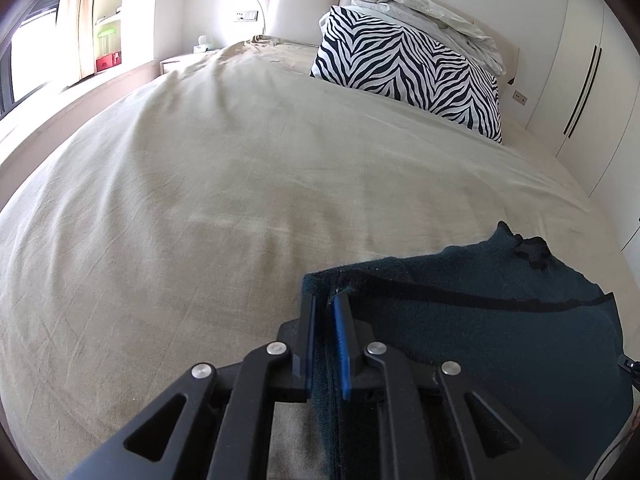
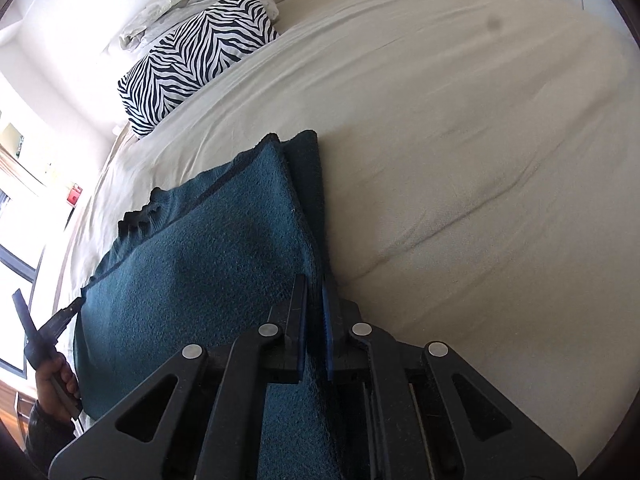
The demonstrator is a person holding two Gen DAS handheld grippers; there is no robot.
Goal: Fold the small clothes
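A dark teal knit garment (image 1: 480, 320) with black trim lies on the beige bed sheet (image 1: 220, 200), folded over on itself. In the left wrist view my left gripper (image 1: 325, 312) sits at the garment's left corner. Its jaws stand slightly apart, with the folded edge running loosely between them. In the right wrist view my right gripper (image 2: 314, 296) is shut on the garment's (image 2: 200, 260) right folded edge, and the cloth is pinched between its blue pads. A hand (image 2: 56, 376) at the far left holds the other gripper against the cloth's opposite side.
A zebra-striped pillow (image 1: 408, 64) and crumpled white bedding (image 1: 424, 8) lie by the headboard. White wardrobe doors (image 1: 592, 80) stand to the right of the bed, and a window with a curtain (image 1: 76, 20) to the left. The sheet (image 2: 460, 140) stretches wide beyond the garment.
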